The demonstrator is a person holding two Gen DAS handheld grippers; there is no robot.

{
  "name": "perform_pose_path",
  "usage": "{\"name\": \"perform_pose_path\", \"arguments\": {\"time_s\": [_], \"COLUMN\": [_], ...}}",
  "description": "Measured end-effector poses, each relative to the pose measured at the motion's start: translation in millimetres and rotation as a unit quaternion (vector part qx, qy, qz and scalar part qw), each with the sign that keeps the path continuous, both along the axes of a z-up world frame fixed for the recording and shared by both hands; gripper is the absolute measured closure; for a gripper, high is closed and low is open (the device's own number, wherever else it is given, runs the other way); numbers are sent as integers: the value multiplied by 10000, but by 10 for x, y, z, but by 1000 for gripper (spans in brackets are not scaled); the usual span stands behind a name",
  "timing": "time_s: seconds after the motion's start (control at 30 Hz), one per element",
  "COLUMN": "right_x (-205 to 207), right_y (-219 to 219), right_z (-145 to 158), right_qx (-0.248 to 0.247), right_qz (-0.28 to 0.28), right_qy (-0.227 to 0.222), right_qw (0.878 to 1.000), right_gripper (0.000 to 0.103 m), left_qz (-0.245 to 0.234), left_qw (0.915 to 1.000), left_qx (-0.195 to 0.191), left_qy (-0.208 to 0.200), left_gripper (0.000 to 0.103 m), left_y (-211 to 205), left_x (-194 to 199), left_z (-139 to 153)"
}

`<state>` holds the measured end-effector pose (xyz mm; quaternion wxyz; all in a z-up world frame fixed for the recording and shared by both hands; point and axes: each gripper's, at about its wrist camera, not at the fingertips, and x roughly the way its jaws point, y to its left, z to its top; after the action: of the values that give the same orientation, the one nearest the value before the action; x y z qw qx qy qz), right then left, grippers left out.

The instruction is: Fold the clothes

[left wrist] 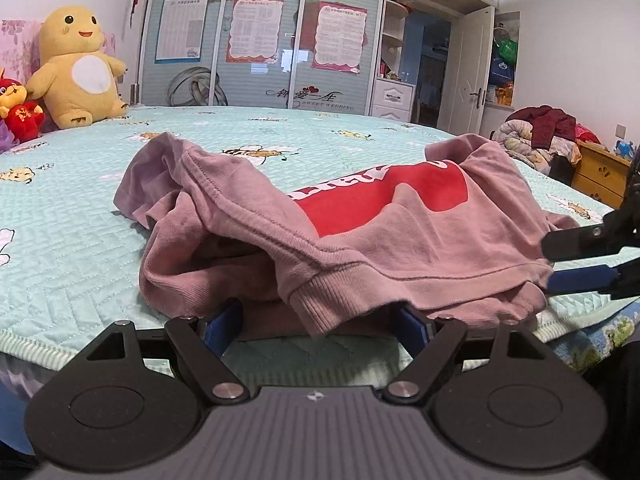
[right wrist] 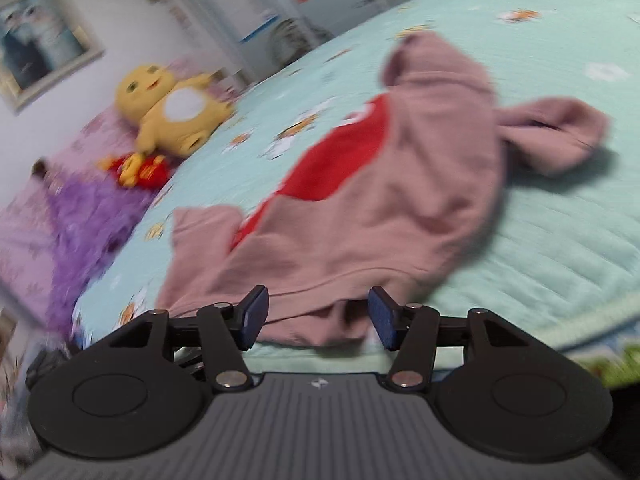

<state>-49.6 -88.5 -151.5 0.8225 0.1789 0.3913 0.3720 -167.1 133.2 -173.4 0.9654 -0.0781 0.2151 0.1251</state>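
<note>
Currently the dusty-pink cotton sweatshirt with a red printed panel (left wrist: pixel 400 236) lies crumpled near the front edge of the pale-green quilted bedspread (left wrist: pixel 80 264), ribbed hem toward the cameras, sleeves bunched to either side. It is neither spread flat nor folded.

Left gripper (left wrist: pixel 316 320): jaws wide apart, blue pads flanking the ribbed hem, with no cloth clamped between them. Right gripper (right wrist: pixel 316 316): jaws likewise spread, hem cloth lying in the gap but not pinched; this view is motion-blurred. In the left wrist view the right gripper's fingers (left wrist: pixel 580 240) sit at the hem's right-hand end.

Judged step: both claws are positioned at the hem for a two-point grasp. The heap fits either a garment awaiting spreading or one being regathered.

Any grasp here requires each jaw pair to close on a single hem layer, at well-separated points, so the cloth tensions evenly.
</note>
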Motion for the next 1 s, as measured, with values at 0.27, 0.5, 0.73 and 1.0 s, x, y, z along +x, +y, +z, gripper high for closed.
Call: {"name": "perform_pose_path", "arguments": {"time_s": [0.27, 0.5, 0.73, 1.0], "right_x": [172, 392, 466, 466], "right_y": [-225, -191, -99, -380], "right_z": [-45, -231, 73, 308], "right_qx": [-154, 20, 325, 653], "right_qz": [-993, -1211, -901, -1223], "right_qy": [85, 512, 264, -95], "right_qw": [9949, 9913, 9951, 9903], "right_gripper": [36, 42, 91, 96], "left_qz": [-3, -10, -30, -13], "left_qw": [10000, 10000, 10000, 10000], "left_qx": [29, 51, 28, 6], "left_qy": [5, 11, 2, -3], "left_gripper": [19, 18, 18, 18], "left_y": [-5, -13, -8, -2], "left_x": [2, 6, 2, 9], "left_z": [-4, -11, -8, -6]}}
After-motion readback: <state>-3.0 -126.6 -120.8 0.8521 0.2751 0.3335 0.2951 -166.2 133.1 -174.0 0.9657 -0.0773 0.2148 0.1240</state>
